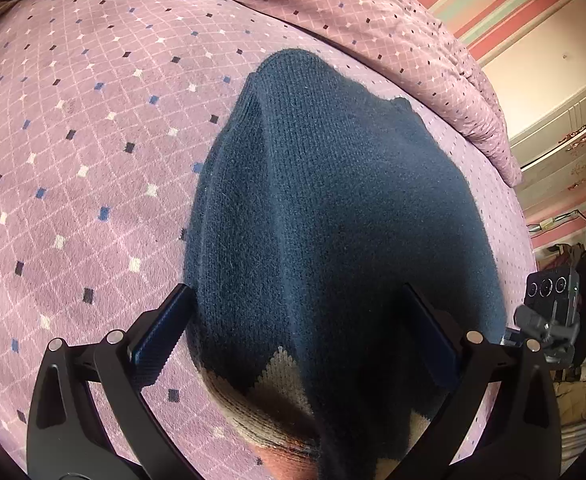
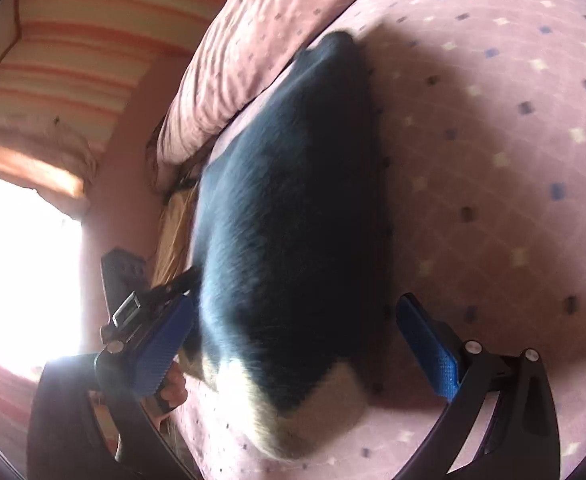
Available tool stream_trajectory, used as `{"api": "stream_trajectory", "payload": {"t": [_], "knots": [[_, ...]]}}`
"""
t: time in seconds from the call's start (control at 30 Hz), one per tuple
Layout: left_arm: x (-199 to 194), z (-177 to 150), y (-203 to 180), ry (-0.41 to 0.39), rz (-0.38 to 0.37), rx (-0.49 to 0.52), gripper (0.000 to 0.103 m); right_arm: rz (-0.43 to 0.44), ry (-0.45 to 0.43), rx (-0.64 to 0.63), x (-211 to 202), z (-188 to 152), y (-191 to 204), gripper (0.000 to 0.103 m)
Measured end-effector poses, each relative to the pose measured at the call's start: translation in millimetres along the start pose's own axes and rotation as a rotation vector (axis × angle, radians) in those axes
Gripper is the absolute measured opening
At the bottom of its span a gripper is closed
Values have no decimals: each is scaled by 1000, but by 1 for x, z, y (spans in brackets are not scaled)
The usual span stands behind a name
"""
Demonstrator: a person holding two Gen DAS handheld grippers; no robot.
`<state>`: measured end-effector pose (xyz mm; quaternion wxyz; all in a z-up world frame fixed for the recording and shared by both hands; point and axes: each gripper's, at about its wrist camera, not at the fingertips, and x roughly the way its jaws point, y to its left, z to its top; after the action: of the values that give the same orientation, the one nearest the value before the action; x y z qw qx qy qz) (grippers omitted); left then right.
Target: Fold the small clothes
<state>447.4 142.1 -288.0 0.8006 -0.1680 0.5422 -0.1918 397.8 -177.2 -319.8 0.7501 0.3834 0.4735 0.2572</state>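
A small dark blue knit sweater (image 1: 333, 208) with a cream and orange patterned band lies on the purple bedspread (image 1: 73, 168). My left gripper (image 1: 297, 344) is open, its blue-padded fingers (image 1: 161, 336) on either side of the sweater's near end, above or on it. My right gripper (image 2: 297, 344) is also open, straddling the same sweater (image 2: 293, 208) near its cream band (image 2: 313, 412); this view is blurred. Whether the pads touch the fabric is unclear.
A folded pink quilt (image 1: 373, 28) lies along the bed behind the sweater, also in the right wrist view (image 2: 253, 52). The other hand-held device (image 1: 553, 312) sits at the bed's right edge. A striped wall (image 1: 513, 12) and a bright window (image 2: 21, 264) lie beyond.
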Motion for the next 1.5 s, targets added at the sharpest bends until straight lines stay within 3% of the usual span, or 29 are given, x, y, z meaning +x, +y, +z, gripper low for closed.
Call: {"api": "stream_trajectory", "payload": {"t": [0.13,0.27,0.37,0.57,0.73,0.8,0.83,0.87,0.97,1.13,1.3,1.37,1.5], "knots": [[0,1,4,7,-25,-20,100,-108,20,-56,31,3,15,102],[-8,7,11,-10,-92,-62,100,-98,82,-63,47,10,13,102],[-12,15,18,-24,-81,-73,100,-128,97,-83,55,12,20,102],[25,26,55,77,-267,-226,100,-148,106,-91,59,15,24,102],[39,27,57,131,-397,-234,100,-155,113,-95,58,14,23,102],[41,25,44,167,-503,-219,100,-156,115,-98,59,16,25,102],[42,25,36,176,-484,-194,100,-155,115,-100,58,15,23,102],[44,25,26,185,-415,-159,100,-151,114,-100,58,15,22,102],[55,25,14,222,-334,-147,100,-144,110,-104,53,12,18,102],[57,30,9,292,-340,-183,100,-130,126,-70,57,21,18,102],[51,14,-4,184,-272,-101,100,-136,74,-96,53,13,20,99],[54,18,-2,157,-263,-120,100,-139,63,-94,52,12,18,99],[59,21,2,172,-285,-133,100,-165,69,-82,55,18,22,99]]}}
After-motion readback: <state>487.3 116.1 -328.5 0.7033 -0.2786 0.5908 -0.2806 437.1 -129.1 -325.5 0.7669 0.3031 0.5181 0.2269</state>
